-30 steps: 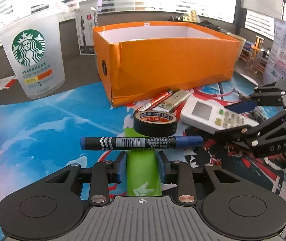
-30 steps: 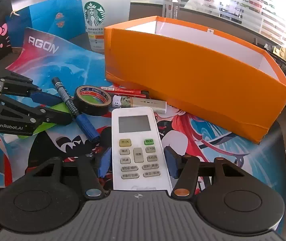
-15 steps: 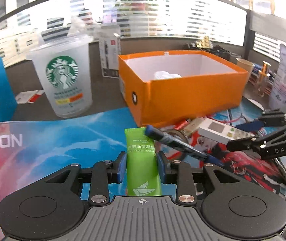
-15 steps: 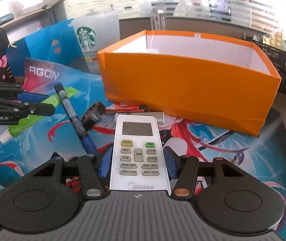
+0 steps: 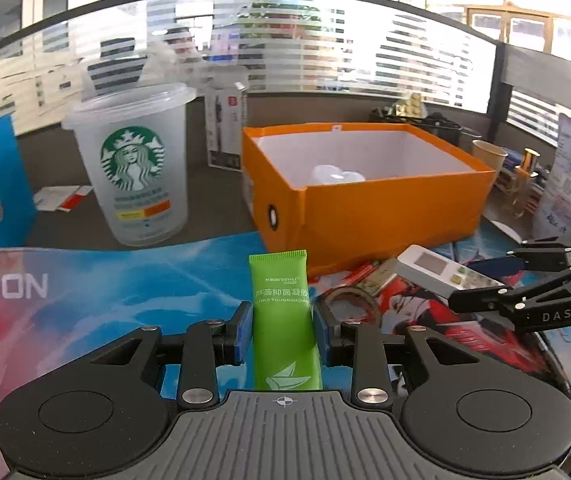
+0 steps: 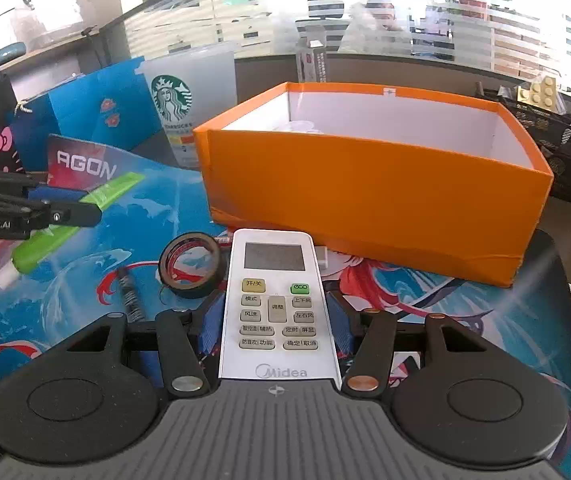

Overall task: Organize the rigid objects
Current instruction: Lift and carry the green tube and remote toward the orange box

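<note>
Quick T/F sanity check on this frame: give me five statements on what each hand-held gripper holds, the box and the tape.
1. The left hand-held gripper is shut on the green tube. True.
2. The right hand-held gripper holds the black tape roll. False: it is shut on the white remote; the tape lies on the mat beside the remote.
3. The orange box is open at the top. True.
4. The green tube is already inside the orange box. False: it is between the left gripper's pads, short of the box.
5. The Starbucks cup lies on its side. False: it stands upright on the table.
</note>
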A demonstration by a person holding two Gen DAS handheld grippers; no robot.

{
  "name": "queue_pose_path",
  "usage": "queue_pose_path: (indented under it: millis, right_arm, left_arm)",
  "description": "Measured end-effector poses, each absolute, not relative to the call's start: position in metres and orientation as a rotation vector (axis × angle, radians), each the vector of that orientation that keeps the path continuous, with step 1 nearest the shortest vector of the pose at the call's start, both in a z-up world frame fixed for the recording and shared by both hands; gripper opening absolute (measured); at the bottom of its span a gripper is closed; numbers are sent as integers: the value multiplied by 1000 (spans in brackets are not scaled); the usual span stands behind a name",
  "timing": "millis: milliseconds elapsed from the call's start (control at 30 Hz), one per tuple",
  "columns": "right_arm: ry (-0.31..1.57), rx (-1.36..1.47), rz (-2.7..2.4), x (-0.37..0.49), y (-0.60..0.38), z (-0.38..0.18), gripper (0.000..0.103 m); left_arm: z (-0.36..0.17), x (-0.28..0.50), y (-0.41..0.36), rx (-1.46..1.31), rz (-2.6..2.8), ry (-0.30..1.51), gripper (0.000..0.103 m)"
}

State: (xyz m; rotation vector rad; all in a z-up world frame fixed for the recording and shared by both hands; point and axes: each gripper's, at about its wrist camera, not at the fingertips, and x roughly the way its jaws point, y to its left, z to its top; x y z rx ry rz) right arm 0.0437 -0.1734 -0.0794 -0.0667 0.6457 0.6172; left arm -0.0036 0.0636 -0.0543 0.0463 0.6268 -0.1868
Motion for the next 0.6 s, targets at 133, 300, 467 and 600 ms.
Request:
queue_pose_path:
  millis: [133,300,467,600]
  right_arm:
    - [623,-65,612,42,-177,-73,51]
    - [629,-61,620,46,-173,-73,51]
    - [617,-55,628,46,-172,-69,51]
    - [622,-48,633,48,-170,-70,51]
  left_arm:
    - [-47,-4,60,54,-197,597,30]
    - [-50,5,63,19,-193,606,30]
    - [-49,7,67,3,-189,597,30]
    - [-54,15,74,-27,-178,604,30]
